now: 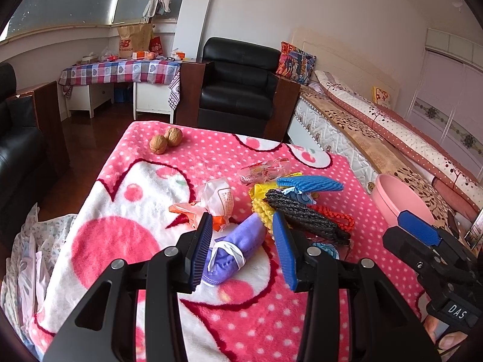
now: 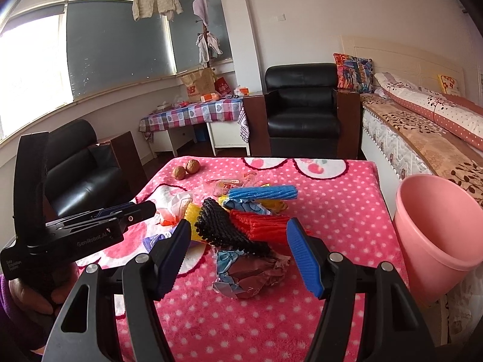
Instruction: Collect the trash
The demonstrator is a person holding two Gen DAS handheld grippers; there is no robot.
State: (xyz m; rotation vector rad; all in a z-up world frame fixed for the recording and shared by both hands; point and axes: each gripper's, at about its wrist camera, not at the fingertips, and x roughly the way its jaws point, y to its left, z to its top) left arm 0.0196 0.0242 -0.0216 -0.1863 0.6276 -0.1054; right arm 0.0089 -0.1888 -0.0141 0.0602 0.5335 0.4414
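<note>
Surface: pink dotted blanket (image 2: pixel 347 211) over a table, bearing a loose heap of litter near its centre.
Left gripper (image 1: pixel 243 242): jaws spread, nothing pinched; purple cloth mask (image 1: pixel 238 247) lying on the blanket between the two pads, apparently untouched.
Right gripper (image 2: pixel 246 259): jaws spread wide, empty; crumpled foil wrapper (image 2: pixel 253 274) directly ahead between the pads, no pad pressing on it.
Trash heap, right wrist view: black foam net (image 2: pixel 225 229) at 12 o'clock from the foil wrapper, partly overlapping it; red foam net (image 2: pixel 261 226) at 1 o'clock; blue foam net (image 2: pixel 262 193) farther off at 12 o'clock.
Trash heap, left wrist view: white plastic wrapper (image 1: pixel 219 197) at 11 o'clock from the mask; yellow foam net (image 1: pixel 262 208) at 1 o'clock.
Receptacle: pink bin (image 2: pixel 434 235) beside the table edge, at 3 o'clock from the heap, mouth tilted toward the table.
Non-trash: two walnuts (image 1: pixel 166 140) at the far side of the blanket, well apart from the heap.
Handling, foil wrapper: judged very light, crushable and springy; likely to slip unless squeezed across its bulky middle.
Handling, mask: judged soft and limp; best pinched across the rolled body, not the white elastic loop.
Handling, foam nets: judged featherlight and compressible; prone to snag on one another when lifted.
Risk: neighbouring pieces dragged along with whichever item is taken.
</note>
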